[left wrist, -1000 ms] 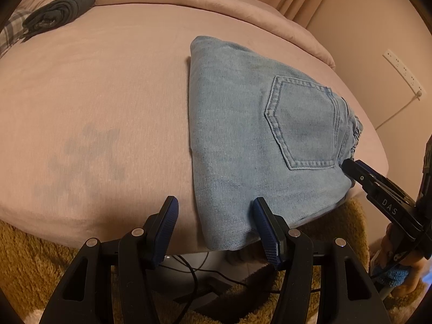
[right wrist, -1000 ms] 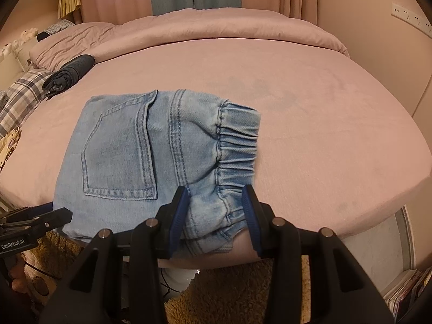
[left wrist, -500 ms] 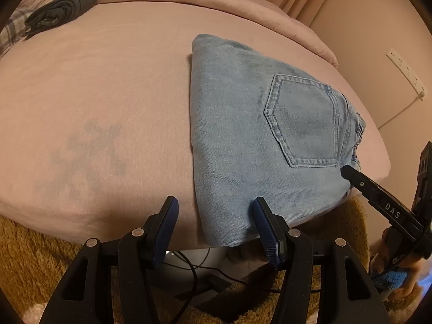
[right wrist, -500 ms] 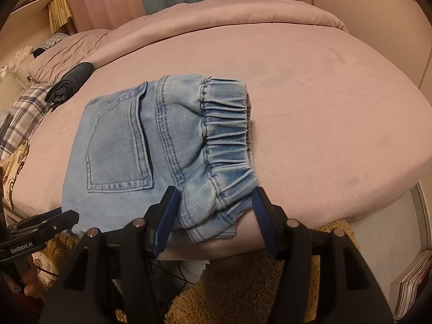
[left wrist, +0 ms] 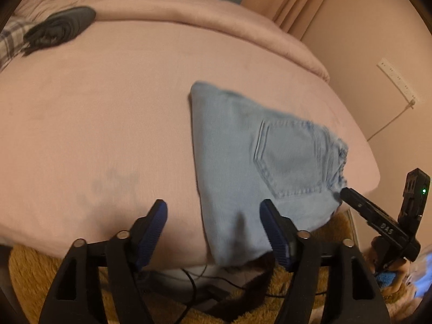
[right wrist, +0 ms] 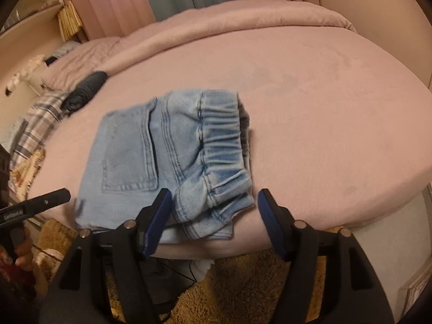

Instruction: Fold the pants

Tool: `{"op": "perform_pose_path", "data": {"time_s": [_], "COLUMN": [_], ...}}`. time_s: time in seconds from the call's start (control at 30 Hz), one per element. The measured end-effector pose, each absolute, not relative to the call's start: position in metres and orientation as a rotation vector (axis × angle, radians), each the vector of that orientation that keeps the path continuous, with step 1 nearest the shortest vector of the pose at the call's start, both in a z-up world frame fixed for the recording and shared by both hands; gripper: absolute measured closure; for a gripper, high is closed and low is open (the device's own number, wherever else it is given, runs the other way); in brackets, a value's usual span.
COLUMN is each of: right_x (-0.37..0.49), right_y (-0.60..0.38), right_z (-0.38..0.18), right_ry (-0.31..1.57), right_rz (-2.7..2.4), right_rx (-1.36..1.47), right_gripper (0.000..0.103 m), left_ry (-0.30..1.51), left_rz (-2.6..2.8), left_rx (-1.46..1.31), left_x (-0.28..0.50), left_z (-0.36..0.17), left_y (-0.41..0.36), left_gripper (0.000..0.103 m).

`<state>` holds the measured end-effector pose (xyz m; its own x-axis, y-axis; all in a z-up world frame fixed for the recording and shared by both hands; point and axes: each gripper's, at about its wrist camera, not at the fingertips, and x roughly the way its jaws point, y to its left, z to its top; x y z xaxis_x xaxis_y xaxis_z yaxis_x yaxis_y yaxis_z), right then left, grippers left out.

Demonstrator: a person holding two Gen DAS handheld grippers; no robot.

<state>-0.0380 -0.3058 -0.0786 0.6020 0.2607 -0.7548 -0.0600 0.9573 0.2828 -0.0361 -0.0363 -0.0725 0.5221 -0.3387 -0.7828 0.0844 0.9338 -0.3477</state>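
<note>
Light blue jeans [left wrist: 256, 167] lie folded into a thick packet near the front edge of the pink bed [left wrist: 108, 108], back pocket up. In the left wrist view my left gripper [left wrist: 213, 216] hovers over the packet's near left corner. Its jaws are opening, and the right pad overlaps the denim without pinching it. In the right wrist view the elastic waistband [right wrist: 224, 140] of the jeans [right wrist: 129, 156] faces my right gripper [right wrist: 215, 202]. Those jaws are opening too, and the waistband corner lies loose between the pads. One finger of each gripper [left wrist: 372, 210] [right wrist: 40, 202] shows in the other's view.
A dark rolled garment [left wrist: 59, 25] and a plaid cloth [right wrist: 37, 118] lie at the bed's far left. A rolled pink duvet [left wrist: 216, 21] runs along the back. A brown shaggy rug [right wrist: 243, 283] and cables [left wrist: 205, 289] lie below the bed edge. A wall with a power strip [left wrist: 397, 79] stands right.
Both grippers' jaws have widened. The right one, which pinched the waistband corner, has let it go. Both have drawn back, so the jeans look smaller and farther off.
</note>
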Motion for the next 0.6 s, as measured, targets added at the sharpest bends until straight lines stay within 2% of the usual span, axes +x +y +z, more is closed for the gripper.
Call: {"op": "perform_pose_path", "data": {"time_s": [0.03, 0.1, 0.37, 0.6], "right_x": [-0.039, -0.037, -0.017, -0.006], "right_y": [-0.31, -0.321, -0.336, -0.31], "right_z": [-0.076, -0.072, -0.092, -0.116], "right_ry": [0.892, 0.863, 0.925, 1.004], "right_rz": [0.193, 0.204, 0.353, 0.437], "right_rx": [0.257, 0.298, 0.501, 0.509], "right_gripper": [0.024, 0.022, 0.021, 0.021], "left_ry": [0.991, 0.996, 1.085, 1.112], "left_rz": [-0.256, -0.251, -0.316, -0.315], "left_rx": [-0.282, -0.286, -0.32, -0.269], "left_x": [-0.033, -0.024, 0.004, 0.016], "left_z": [-0.072, -0.073, -0.097, -0.107], "left_y": [-0.036, -0.038, -0.055, -0.072], "left_gripper": [0.029, 0.029, 0.029, 0.029]}}
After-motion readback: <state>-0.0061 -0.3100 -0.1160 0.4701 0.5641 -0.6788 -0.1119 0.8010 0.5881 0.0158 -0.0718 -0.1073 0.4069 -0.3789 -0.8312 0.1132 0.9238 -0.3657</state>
